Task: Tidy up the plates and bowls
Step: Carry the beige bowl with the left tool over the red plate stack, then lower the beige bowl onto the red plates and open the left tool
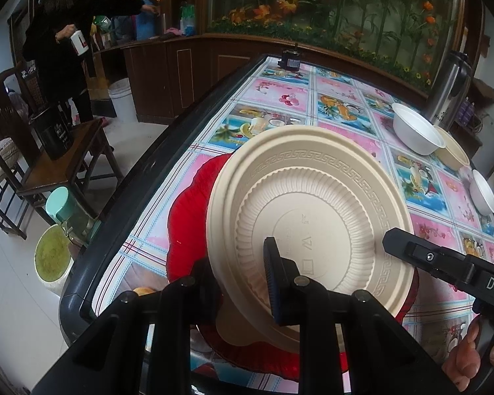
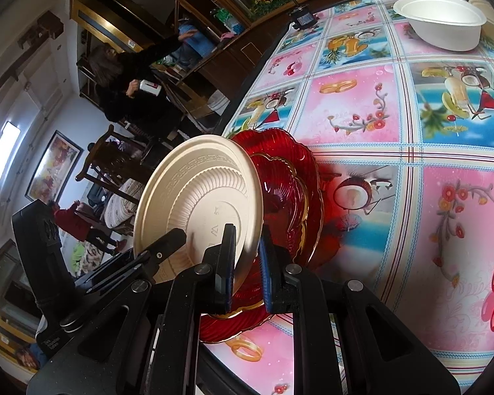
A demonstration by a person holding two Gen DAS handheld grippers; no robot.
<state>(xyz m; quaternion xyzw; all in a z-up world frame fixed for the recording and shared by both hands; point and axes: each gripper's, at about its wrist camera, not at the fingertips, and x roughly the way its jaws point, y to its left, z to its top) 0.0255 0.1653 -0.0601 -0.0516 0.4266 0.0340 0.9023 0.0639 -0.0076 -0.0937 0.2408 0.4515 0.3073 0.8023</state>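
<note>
A cream plate [image 1: 306, 204] is tilted up on edge, its underside facing me, above red glass plates [image 1: 184, 217] on the table. My left gripper [image 1: 240, 283] is shut on the cream plate's near rim. My right gripper [image 2: 247, 263] straddles the same plate's rim [image 2: 201, 197], its jaws narrowly apart around the edge; its finger also shows in the left wrist view [image 1: 421, 253]. The red plates [image 2: 286, 181], stacked and gold-trimmed, lie just behind the cream plate. White and cream bowls [image 1: 418, 128] stand at the far right.
The table has a fruit-patterned cloth [image 2: 395, 115] and a dark raised edge [image 1: 141, 177]. A white bowl [image 2: 441, 19] and a steel thermos [image 1: 451, 89] stand far off. A small black device [image 1: 289, 61] sits at the far end. A person [image 1: 62, 39] stands by chairs at left.
</note>
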